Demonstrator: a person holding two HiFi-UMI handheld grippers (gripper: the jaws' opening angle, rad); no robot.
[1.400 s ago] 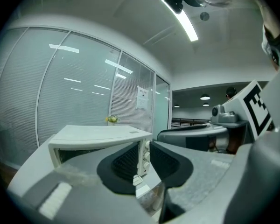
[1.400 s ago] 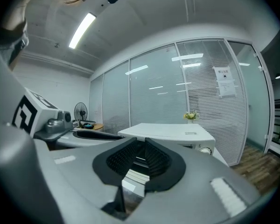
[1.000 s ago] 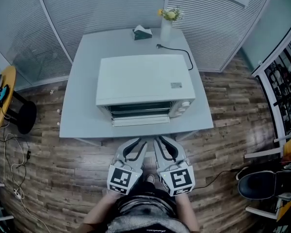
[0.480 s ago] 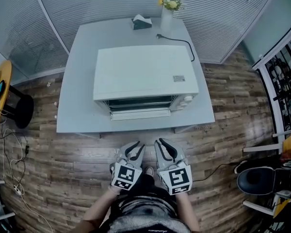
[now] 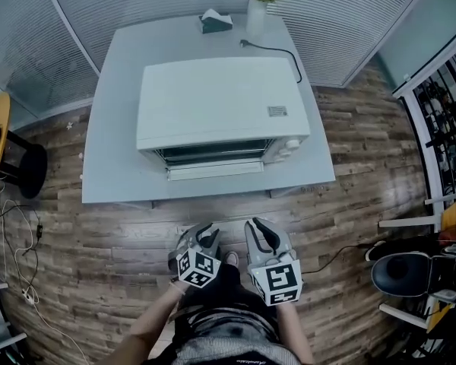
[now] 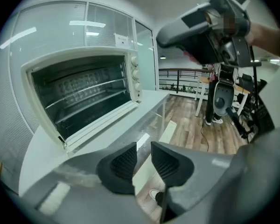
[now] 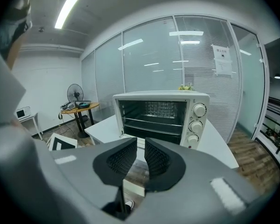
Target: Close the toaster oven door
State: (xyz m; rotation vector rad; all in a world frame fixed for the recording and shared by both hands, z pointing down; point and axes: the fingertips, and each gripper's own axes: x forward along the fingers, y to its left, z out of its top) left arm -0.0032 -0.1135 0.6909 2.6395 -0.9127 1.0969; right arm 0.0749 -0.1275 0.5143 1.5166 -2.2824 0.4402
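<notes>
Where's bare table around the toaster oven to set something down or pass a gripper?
Widest: the table left of the toaster oven. Thin strips lie before its open door and at its right. The back edge is crowded with tissue box, vase and cord.

Beneath me, a wood-plank floor (image 5: 99, 280). Ahead, a white table (image 5: 106, 166) backed by glass walls (image 5: 137, 6) with slatted blinds. To my left, a round wooden side table (image 7: 79, 107) and a standing fan (image 7: 74, 91).

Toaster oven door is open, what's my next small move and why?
Probably reach the right tongs forward to the door, which lies folded down at the toaster oven's front; those tongs hang short of the table, jaws just opened wider, nothing between them.
</notes>
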